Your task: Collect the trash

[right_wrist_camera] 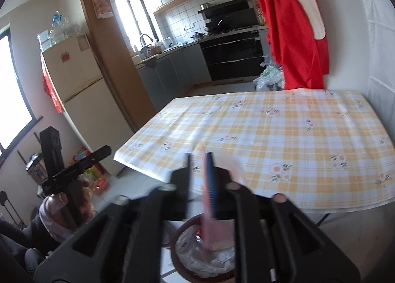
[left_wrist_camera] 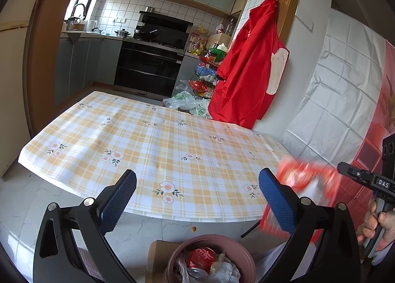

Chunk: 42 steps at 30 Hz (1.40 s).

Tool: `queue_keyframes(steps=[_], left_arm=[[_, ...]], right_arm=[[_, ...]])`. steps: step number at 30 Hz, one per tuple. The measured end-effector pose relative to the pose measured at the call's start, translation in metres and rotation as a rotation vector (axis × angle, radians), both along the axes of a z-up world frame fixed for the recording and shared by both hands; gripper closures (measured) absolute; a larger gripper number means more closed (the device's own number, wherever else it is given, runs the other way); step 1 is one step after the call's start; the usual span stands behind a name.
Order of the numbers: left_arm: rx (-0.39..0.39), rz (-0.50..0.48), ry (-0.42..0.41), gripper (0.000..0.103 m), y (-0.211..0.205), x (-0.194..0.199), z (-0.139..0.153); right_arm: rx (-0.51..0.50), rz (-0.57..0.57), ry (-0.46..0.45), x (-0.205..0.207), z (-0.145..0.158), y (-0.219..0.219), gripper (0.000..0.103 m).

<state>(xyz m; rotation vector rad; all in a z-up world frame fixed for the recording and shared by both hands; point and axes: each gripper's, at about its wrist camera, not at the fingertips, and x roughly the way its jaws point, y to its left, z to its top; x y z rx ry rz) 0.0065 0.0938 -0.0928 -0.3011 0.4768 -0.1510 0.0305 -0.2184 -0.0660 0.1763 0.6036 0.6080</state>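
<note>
A pinkish-brown bin (left_wrist_camera: 240,246) stands on the floor below the table's near edge and holds a red can (left_wrist_camera: 201,257) and crumpled white plastic (left_wrist_camera: 226,270). My left gripper (left_wrist_camera: 197,174) hangs above it, open wide with nothing between its blue pads. A blurred red wrapper (left_wrist_camera: 306,180) hangs at the right, just off the tip of my right gripper (left_wrist_camera: 343,168). In the right wrist view my right gripper (right_wrist_camera: 199,159) stands over the bin (right_wrist_camera: 178,231). Its jaws are slightly apart, and the thin red wrapper (right_wrist_camera: 207,223) is in the gap, beside the blue pad (right_wrist_camera: 211,179).
The table (left_wrist_camera: 148,134) wears a yellow checked cloth with flowers. A red apron (left_wrist_camera: 249,60) hangs at its far corner, with plastic bags (left_wrist_camera: 185,101) on the floor behind. Cardboard (left_wrist_camera: 158,253) lies under the bin. A fridge (right_wrist_camera: 81,90) stands left, and a hand (left_wrist_camera: 380,223) holds the right gripper.
</note>
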Motion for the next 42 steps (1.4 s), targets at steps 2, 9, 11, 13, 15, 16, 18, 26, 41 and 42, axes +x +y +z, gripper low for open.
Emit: queue_keyframes(steps=[2,9,11,13,15,16,18,26,41,42], left_arm=[[-0.003,0.003,0.007,0.006,0.001,0.000,-0.002],[0.003,-0.005,0.015,0.006,-0.002,0.001,-0.005],[0.011,-0.010,0.016,0.006,-0.005,0.001,-0.004],[0.029,-0.017,0.016,0.006,-0.008,0.000,-0.003],[0.055,-0.021,0.016,0.006,-0.013,-0.001,-0.002],[0.067,-0.023,0.019,0.006,-0.015,-0.001,-0.001],[0.097,-0.021,0.027,0.006,-0.019,-0.002,0.001],[0.175,-0.025,0.000,0.006,-0.029,-0.003,0.016],[0.253,-0.081,-0.020,0.006,-0.057,-0.004,0.039],[0.258,-0.080,-0.021,0.006,-0.058,-0.004,0.040]], right_arm=[[0.004,0.003,-0.002,-0.001,0.001,0.003,0.056],[-0.056,-0.052,-0.034,-0.004,0.005,0.006,0.010],[-0.082,-0.077,-0.034,-0.004,0.005,0.006,0.006],[-0.099,-0.099,-0.032,-0.004,0.005,0.006,0.006],[-0.120,-0.116,-0.032,-0.003,0.004,0.006,0.006],[-0.132,-0.124,-0.033,-0.003,0.003,0.007,0.006],[-0.159,-0.140,-0.043,-0.004,0.002,0.008,0.006],[-0.220,-0.205,-0.079,-0.006,0.005,0.011,0.006],[-0.238,-0.272,-0.086,-0.007,0.006,0.005,0.006],[-0.241,-0.276,-0.087,-0.007,0.006,0.005,0.006]])
